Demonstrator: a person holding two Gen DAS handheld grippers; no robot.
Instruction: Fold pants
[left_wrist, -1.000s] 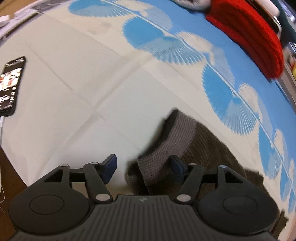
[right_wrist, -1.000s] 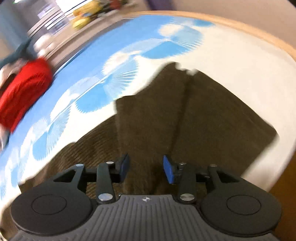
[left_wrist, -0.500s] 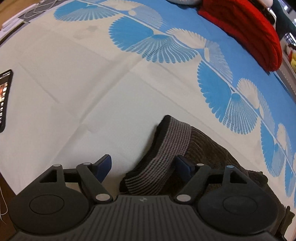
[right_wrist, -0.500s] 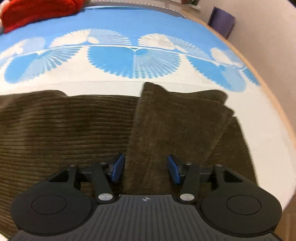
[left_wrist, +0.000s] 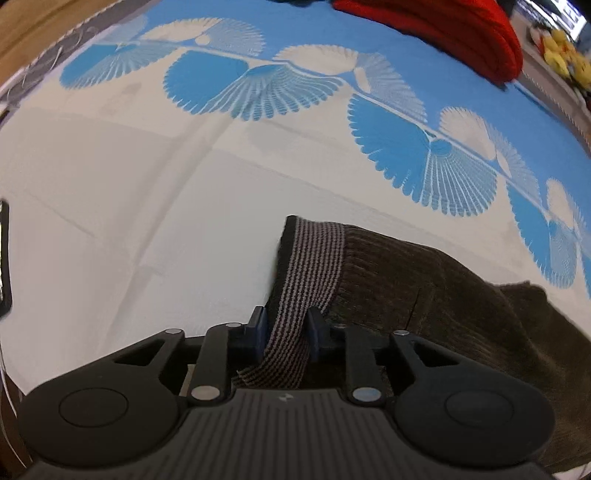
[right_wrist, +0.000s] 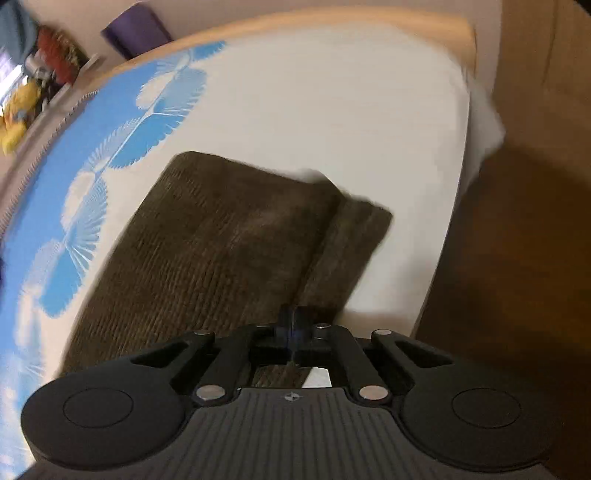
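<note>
Dark brown corduroy pants (left_wrist: 424, 295) lie on a white cloth with blue fan prints (left_wrist: 147, 221). Their grey striped waistband (left_wrist: 314, 258) runs up between the pads of my left gripper (left_wrist: 286, 326). The jaws are closing and the pads press the band from both sides. In the right wrist view the folded legs of the pants (right_wrist: 229, 240) lie one over the other near the cloth's corner. My right gripper (right_wrist: 293, 325) is shut at the near edge of the legs, with the pads together on the cloth. This view is blurred.
A red knitted garment (left_wrist: 443, 26) lies at the far edge of the blue-patterned cloth. A phone (left_wrist: 3, 258) shows at the left border. Brown wood (right_wrist: 517, 240) lies beyond the white cloth's (right_wrist: 332, 110) right edge. A purple object (right_wrist: 136, 33) and yellow items (right_wrist: 14, 114) sit far off.
My left jaws have closed in on the striped waistband. My right gripper has swung and rolled toward the leg ends near the cloth's corner, and its jaws have shut.
</note>
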